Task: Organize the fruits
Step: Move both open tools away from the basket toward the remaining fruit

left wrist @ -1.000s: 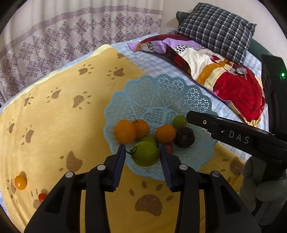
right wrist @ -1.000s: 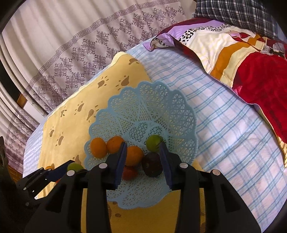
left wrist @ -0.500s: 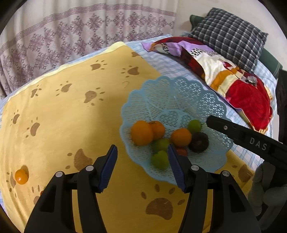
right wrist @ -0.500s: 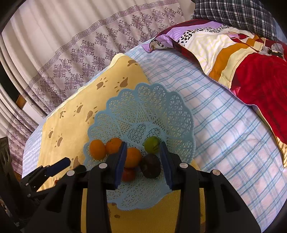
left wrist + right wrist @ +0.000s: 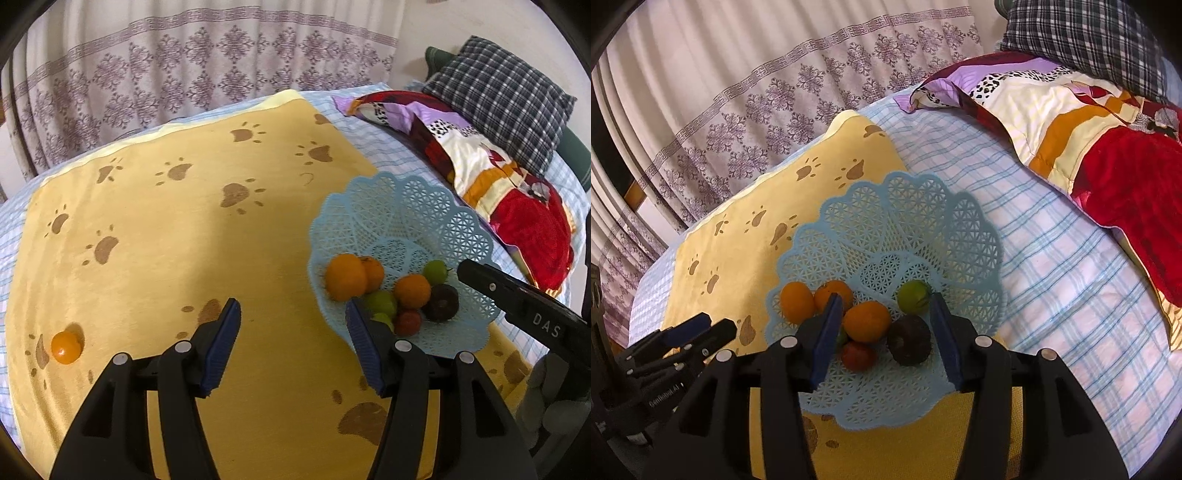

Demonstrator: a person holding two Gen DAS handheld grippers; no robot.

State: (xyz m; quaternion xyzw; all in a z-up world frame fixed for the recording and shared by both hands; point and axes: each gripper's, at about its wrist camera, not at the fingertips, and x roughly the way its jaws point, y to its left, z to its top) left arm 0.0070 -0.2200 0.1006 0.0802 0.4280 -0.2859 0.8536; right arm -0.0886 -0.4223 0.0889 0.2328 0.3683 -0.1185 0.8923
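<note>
A plush yellow paw-print blanket [image 5: 166, 258] covers the bed. On it, the scalloped blue plastic lattice basket [image 5: 897, 221] holds smooth oranges, green fruit, a dark one. Left of the basket, the left gripper [image 5: 291, 332] gapes empty; "DAS" marks the right gripper [image 5: 882, 325], just widened, empty above the fruit.

The yellow blanket [image 5: 177, 266] lies bare and open up to the curtain [image 5: 147, 74], with only a small orange fruit [image 5: 65, 348] at its near left; the blue basket [image 5: 406, 206] bounds it on the right; the patterned pillow [image 5: 1089, 122] crowds the far right
</note>
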